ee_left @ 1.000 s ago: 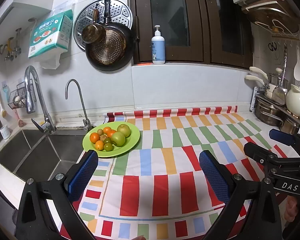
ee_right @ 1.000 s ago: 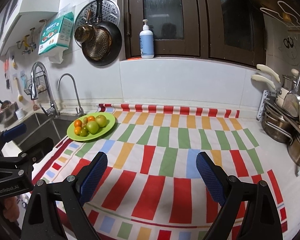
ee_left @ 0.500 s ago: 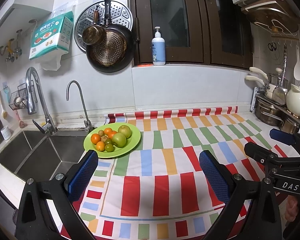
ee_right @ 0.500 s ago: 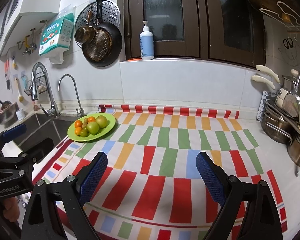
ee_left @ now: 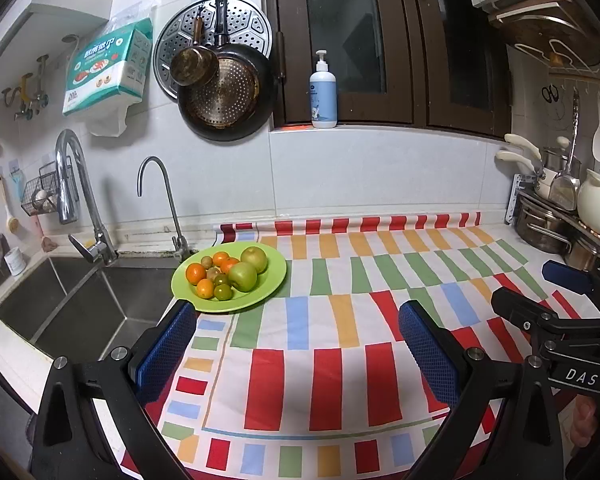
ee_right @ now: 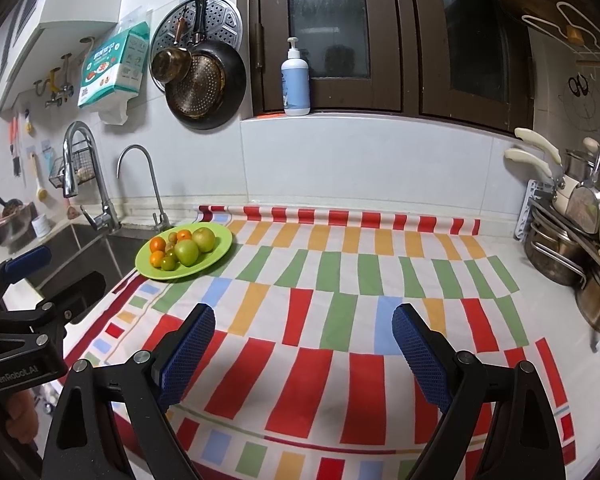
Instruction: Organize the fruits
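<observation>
Nothing shifted since the earlier frames: both hand-held grippers parked as before, fruit unmoved

Far left of the left wrist view, cut off by the frame edge: sink [ee_left: 60,300] with its tall faucet [ee_left: 74,184], small items on the wall too small to make out. Further right, a green plate [ee_left: 272,280] at the left edge of the striped cloth [ee_left: 340,320] on the table, just beside the sink. On the plate, heaped and touching: two green apples [ee_left: 243,276], several small oranges [ee_left: 196,273], a few small greenish fruits partly hidden behind the others, count unclear. Above, on the wall, a dark pan [ee_left: 224,96] and a pump bottle [ee_left: 323,92] on the window ledge. Far right, pots on a rack [ee_left: 548,224], partly cut off.

Left hand-held gripper [ee_left: 298,356]: jaws wide apart, nothing between them, only bare cloth ahead. Plate ahead and to the left, close above the left finger tip in the view, not touching. Right hand-held gripper [ee_right: 304,350]: jaws likewise wide apart and empty, plate [ee_right: 220,246] well ahead and to the left, apples [ee_right: 187,252] nearest. Clear cloth between fruit and both grippers, nothing in the way. Each gripper seen side-on at the edge of the other's view, with a bit of a person's hand [ee_left: 582,420] below, mostly hidden
</observation>
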Available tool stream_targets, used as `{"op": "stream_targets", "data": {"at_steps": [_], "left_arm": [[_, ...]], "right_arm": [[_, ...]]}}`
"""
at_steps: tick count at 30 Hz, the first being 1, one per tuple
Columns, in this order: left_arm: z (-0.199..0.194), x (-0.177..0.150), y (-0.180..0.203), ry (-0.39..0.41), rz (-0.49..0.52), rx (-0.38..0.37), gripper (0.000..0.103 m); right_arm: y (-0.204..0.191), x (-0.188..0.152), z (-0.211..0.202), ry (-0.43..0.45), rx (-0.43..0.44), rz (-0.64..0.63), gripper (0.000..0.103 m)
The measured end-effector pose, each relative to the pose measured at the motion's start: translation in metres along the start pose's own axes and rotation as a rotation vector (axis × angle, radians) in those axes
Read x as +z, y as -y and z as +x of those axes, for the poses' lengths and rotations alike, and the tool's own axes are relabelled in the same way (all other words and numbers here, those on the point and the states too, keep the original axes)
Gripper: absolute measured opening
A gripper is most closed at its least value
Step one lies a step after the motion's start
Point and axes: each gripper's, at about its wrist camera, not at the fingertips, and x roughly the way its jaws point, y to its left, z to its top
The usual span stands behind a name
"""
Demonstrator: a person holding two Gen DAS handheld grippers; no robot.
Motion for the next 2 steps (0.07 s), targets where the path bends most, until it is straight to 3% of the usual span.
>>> {"op": "stream_targets", "data": {"at_steps": [2], "left_arm": [[0.0006,-0.0001,0.0,-0.003,-0.002,0.001,0.103]], "right_arm": [[-0.0006,-0.0006,0.0006,-0.002,-0.001,0.001,0.091]]}}
